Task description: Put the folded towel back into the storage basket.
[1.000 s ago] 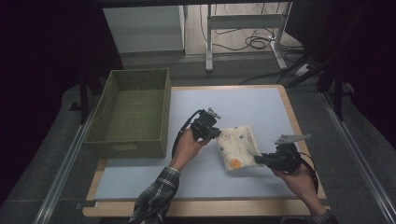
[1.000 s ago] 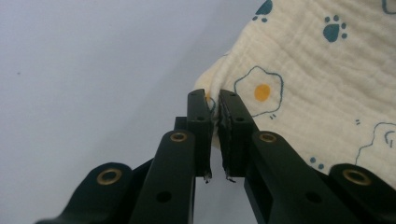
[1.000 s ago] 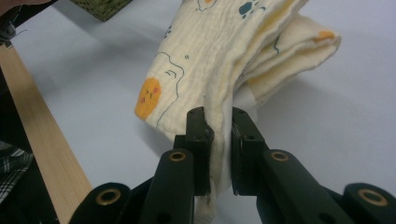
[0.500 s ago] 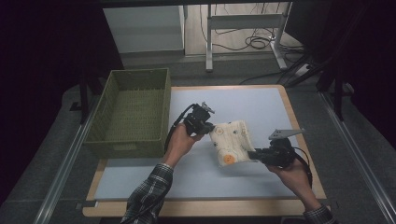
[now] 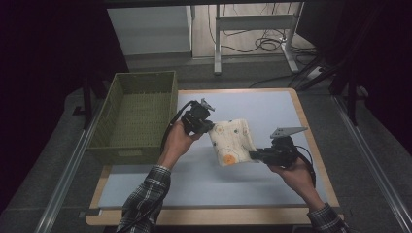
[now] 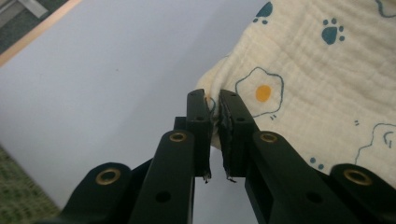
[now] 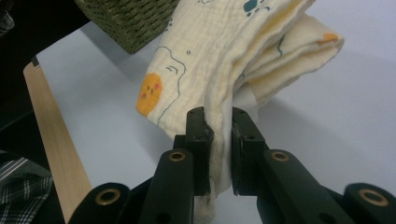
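Note:
A folded cream cloth (image 5: 232,141) with egg and paw prints hangs above the blue mat, carried between both grippers. My left gripper (image 5: 210,127) is shut on its left edge; the left gripper view shows the cloth (image 6: 317,88) pinched between the jaws at my left gripper (image 6: 215,100). At the cloth's lower right corner my right gripper (image 5: 253,155) is shut on it. In the right gripper view the cloth (image 7: 233,56) droops in folds, its edge clamped at my right gripper (image 7: 217,119).
A green woven basket (image 5: 133,114) stands at the left of the table, beside the left hand. The blue mat (image 5: 272,107) lies on a wooden tabletop (image 5: 313,145). Table legs and cables sit on the floor beyond.
Both grippers have risen and moved left toward the basket, carrying the cloth with them. The cloth has come up off the mat.

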Motion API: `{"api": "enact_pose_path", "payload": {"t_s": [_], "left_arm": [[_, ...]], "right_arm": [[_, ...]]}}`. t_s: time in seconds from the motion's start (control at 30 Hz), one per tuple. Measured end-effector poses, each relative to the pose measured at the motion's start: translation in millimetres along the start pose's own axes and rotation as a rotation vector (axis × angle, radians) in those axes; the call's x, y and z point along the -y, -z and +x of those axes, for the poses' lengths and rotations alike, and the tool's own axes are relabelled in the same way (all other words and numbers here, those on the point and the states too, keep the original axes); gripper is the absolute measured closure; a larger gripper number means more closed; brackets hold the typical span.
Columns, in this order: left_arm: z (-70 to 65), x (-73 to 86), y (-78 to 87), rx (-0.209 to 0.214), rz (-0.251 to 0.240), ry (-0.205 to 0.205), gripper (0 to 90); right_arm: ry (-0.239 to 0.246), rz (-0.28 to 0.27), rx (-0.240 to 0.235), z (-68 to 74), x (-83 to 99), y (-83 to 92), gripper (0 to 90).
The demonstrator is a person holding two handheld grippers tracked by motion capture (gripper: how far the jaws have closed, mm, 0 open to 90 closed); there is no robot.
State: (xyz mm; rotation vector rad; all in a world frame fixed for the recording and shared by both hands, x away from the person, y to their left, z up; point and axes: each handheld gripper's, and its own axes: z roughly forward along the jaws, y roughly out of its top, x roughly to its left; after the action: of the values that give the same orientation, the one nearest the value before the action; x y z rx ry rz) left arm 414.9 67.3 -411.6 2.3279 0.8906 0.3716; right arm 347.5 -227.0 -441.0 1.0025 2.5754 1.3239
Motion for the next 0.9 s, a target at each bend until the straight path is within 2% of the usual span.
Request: {"api": "enact_pose_path", "payload": {"t_s": [0.3, 0.43, 0.9], "left_arm": [[19.8, 4.4, 20.2, -0.024, 0.031, 0.006, 83.2], [30.7, 7.6, 28.9, -0.022, 0.039, 0.020, 83.2], [55.7, 15.2, 56.8, -0.061, 0.046, 0.046, 83.3]], "right_arm": [[0.030, 0.003, -0.022, 8.9, -23.2, -12.0, 79.5], [0.049, 0.010, -0.030, 13.9, -34.4, -18.8, 79.5], [0.059, 0.013, -0.073, 24.0, -63.9, -37.5, 79.5]]}}
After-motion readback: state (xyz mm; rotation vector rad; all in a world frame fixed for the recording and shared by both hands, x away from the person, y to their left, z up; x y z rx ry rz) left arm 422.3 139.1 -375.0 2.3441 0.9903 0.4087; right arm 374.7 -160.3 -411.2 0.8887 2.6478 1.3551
